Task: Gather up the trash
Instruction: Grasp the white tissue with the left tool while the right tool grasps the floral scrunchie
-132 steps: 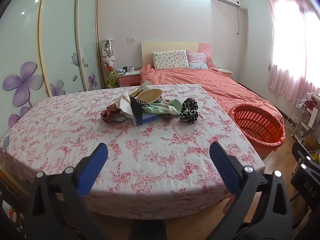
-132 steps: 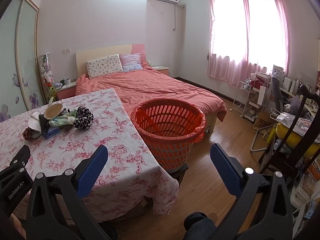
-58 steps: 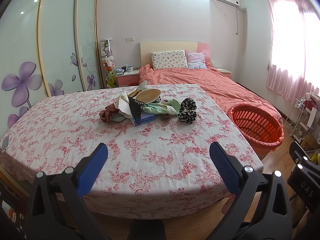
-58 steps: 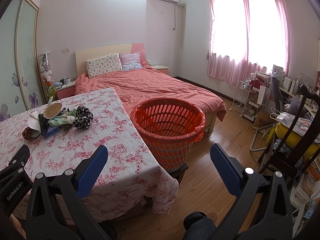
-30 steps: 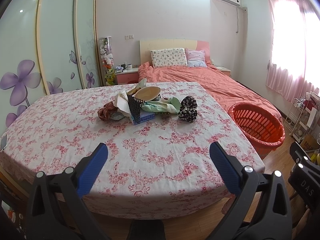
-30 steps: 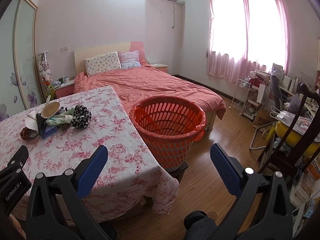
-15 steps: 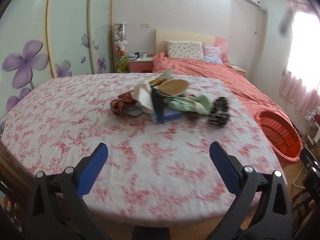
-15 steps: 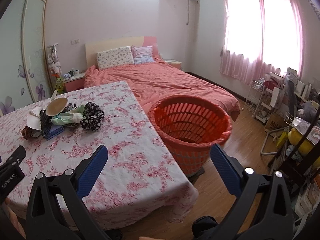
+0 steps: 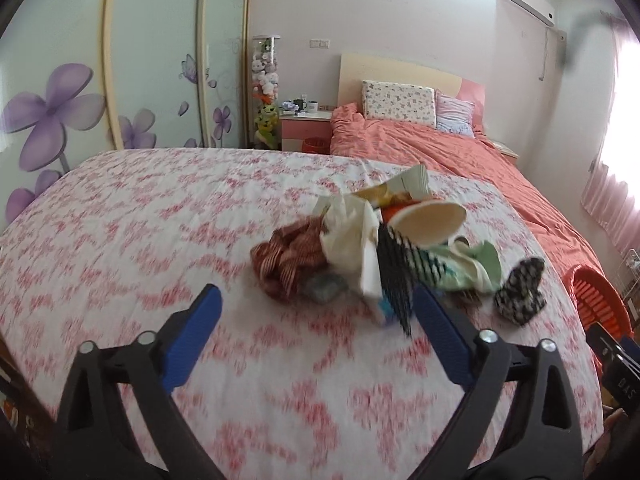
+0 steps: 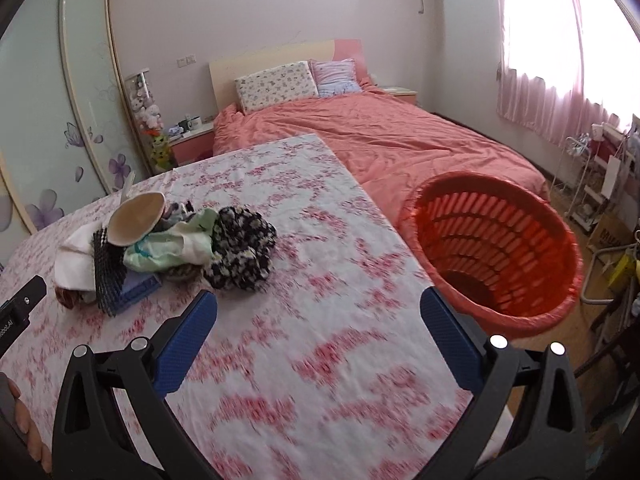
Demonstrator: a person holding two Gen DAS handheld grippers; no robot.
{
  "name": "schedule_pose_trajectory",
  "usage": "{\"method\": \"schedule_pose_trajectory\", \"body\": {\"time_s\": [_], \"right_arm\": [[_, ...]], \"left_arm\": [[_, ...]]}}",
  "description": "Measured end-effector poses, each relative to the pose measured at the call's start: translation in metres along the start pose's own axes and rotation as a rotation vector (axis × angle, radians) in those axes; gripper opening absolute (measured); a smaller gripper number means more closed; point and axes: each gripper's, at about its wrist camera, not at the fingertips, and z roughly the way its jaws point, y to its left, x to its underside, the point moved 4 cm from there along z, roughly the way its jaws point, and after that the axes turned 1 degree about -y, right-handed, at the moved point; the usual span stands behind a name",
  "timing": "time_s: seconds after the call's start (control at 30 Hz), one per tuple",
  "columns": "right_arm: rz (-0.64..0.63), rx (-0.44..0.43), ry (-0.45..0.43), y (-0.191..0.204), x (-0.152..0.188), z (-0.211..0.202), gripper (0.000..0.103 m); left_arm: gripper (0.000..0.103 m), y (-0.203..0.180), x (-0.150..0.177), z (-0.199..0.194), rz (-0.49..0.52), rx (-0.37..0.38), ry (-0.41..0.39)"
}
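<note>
A trash pile lies on the table's floral cloth [image 9: 120, 220]: red striped cloth [image 9: 288, 260], white bag [image 9: 352, 232], paper cup [image 9: 428, 220], black mesh sheet [image 9: 396, 276], green cloth [image 9: 476, 264] and a black-and-white bundle [image 9: 520, 288]. My left gripper [image 9: 316, 304] hangs just short of the pile. Its jaws are closing and the pads press on nothing. My right gripper [image 10: 318, 302] is open over the cloth, with the black-and-white bundle [image 10: 242, 248] and the cup [image 10: 138, 220] ahead to the left. The orange basket [image 10: 496, 248] stands beside the table's right edge.
A bed with an orange cover [image 10: 380, 136] lies beyond the table. Sliding wardrobe doors [image 9: 60, 80] line the left wall. A nightstand [image 9: 304, 128] is by the headboard. A wire rack and boxes [image 10: 600, 184] crowd the right side under the curtained window.
Both grippers have moved forward over the table toward the pile, which now looks much larger. In the left wrist view the basket has slid to the right edge.
</note>
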Motion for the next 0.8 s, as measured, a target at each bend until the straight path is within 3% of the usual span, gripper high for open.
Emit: {"method": "schedule_pose_trajectory", "body": {"time_s": [0.1,0.17,0.27,0.43,0.6,0.7,0.8], "right_arm": [[-0.007,-0.024,0.012,0.011,-0.007,0.016,0.095],[-0.015,-0.041,0.028,0.018,-0.011,0.029,0.086],[-0.014,-0.071,0.055,0.027,-0.014,0.046,0.079],[-0.003,-0.092,0.09,0.037,-0.016,0.065,0.079],[-0.018,-0.085,0.147,0.039,-0.011,0.082,0.07],[-0.016,-0.09,0.183,0.037,-0.006,0.089,0.058],[-0.02,-0.107,0.202,0.037,-0.001,0.089,0.038]], "left_arm": [[0.081,-0.003,-0.012,0.017,0.008,0.016,0.009],[0.074,-0.006,-0.017,0.03,0.01,0.032,0.022],[0.07,-0.008,-0.023,0.045,0.007,0.046,0.041],[0.066,-0.013,-0.032,0.064,-0.001,0.063,0.07],[0.047,-0.013,-0.029,0.086,0.004,0.058,0.123],[0.04,-0.009,-0.026,0.091,-0.025,0.081,0.145],[0.033,-0.005,-0.026,0.088,-0.026,0.088,0.137]]}}
